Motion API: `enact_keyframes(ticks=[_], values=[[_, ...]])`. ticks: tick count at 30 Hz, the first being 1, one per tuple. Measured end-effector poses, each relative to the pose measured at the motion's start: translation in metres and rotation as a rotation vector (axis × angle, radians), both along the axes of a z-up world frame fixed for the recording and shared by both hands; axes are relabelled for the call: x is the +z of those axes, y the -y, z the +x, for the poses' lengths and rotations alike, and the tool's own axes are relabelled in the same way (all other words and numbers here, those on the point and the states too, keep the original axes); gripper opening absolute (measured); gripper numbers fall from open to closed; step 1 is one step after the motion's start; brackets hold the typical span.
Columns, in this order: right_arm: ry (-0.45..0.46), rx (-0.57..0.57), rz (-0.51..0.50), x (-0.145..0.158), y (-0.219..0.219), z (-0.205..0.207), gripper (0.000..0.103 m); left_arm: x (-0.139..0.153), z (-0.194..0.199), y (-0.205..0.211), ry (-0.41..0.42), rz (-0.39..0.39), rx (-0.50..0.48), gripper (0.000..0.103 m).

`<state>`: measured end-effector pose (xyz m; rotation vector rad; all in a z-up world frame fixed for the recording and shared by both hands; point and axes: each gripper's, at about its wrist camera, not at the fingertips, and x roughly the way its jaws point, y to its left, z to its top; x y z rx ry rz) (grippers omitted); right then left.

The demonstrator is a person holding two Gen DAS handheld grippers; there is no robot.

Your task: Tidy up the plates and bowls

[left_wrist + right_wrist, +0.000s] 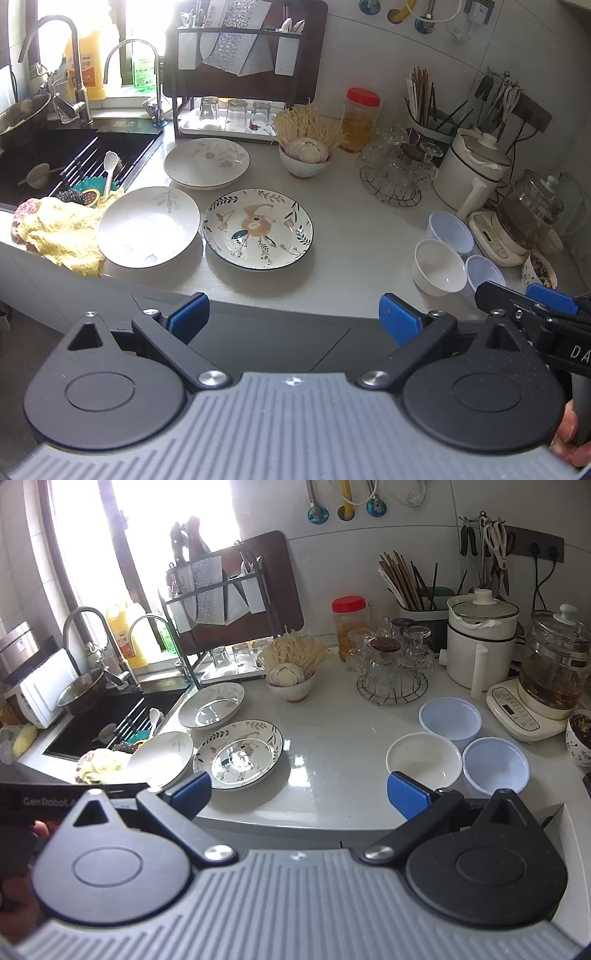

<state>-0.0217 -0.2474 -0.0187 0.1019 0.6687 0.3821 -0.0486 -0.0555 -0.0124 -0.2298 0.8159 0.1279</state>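
Left gripper (293,317) jaws spread wide and empty at the counter's edge, floral plate (257,229) just ahead on the counter, right gripper (299,792) likewise released, glossy round white bowl (423,760) ahead right, two pale plastic tubs (495,764) beside it.

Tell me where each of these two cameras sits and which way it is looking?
Left wrist: on the left gripper, facing the counter's plates, mainly the flowered plate; its open fingers, the right gripper's tip and a thumb show.
Right wrist: on the right gripper, facing the white bowl; its open fingers and a hand at left show.
Shared: both see the same plates, bowls and sink.
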Motion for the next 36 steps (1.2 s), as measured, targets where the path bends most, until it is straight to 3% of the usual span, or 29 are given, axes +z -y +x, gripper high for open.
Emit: enact_keyframes(ticks=[13,36], values=[[-0.018,-0.044,-0.005,-0.012,-0.015,0.003,0.103,-0.009,0.018,-0.023,-0.013,-0.019,-0.042,0.100],[-0.037,-0.119,-0.002,-0.013,-0.066,0.038,0.103,-0.019,0.090,-0.077,-0.065,-0.050,-0.172,0.100]])
